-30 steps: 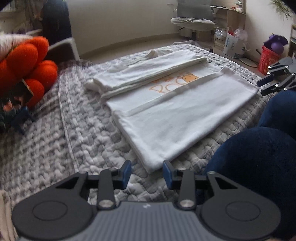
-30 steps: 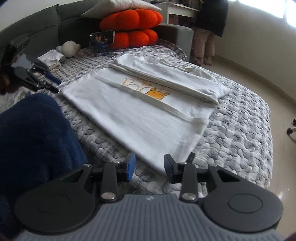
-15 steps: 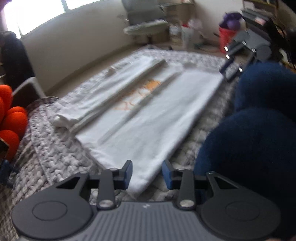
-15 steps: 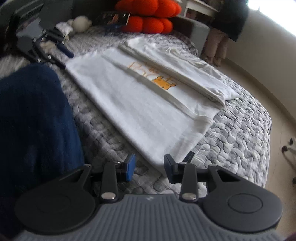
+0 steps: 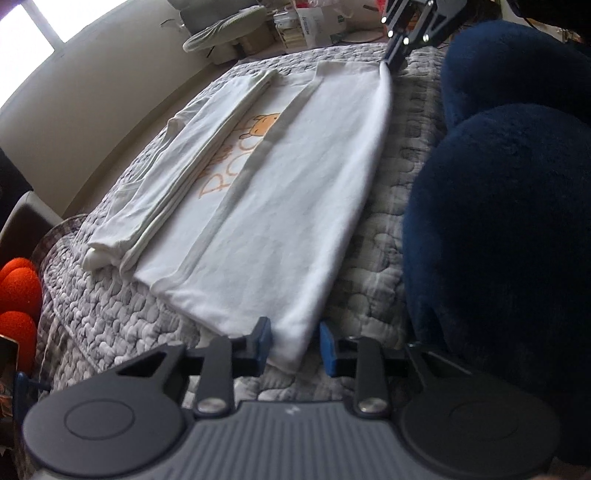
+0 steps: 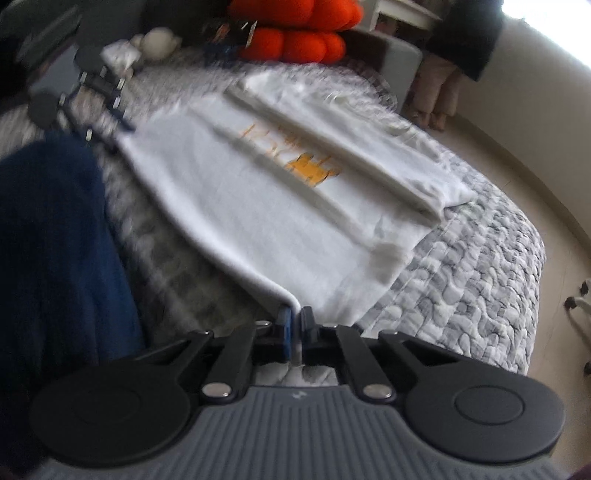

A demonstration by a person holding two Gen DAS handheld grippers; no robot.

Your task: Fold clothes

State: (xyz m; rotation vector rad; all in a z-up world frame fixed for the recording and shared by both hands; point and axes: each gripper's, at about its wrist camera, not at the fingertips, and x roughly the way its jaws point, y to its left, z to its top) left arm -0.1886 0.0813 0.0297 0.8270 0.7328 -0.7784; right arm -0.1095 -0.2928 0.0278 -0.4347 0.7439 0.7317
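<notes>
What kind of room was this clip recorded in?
Most likely a home bedroom: a white printed T-shirt lies on a grey quilted bedspread, with orange round cushions beyond and a dark garment hanging by the wall.

Right wrist view motion-blurred — print on the white shirt [image 6: 310, 168] unreadable. Orange cushion [image 5: 16, 299] cut by the left frame edge. Dark blue legs [image 5: 509, 229] hide the quilt [image 5: 110, 332] beyond.
</notes>
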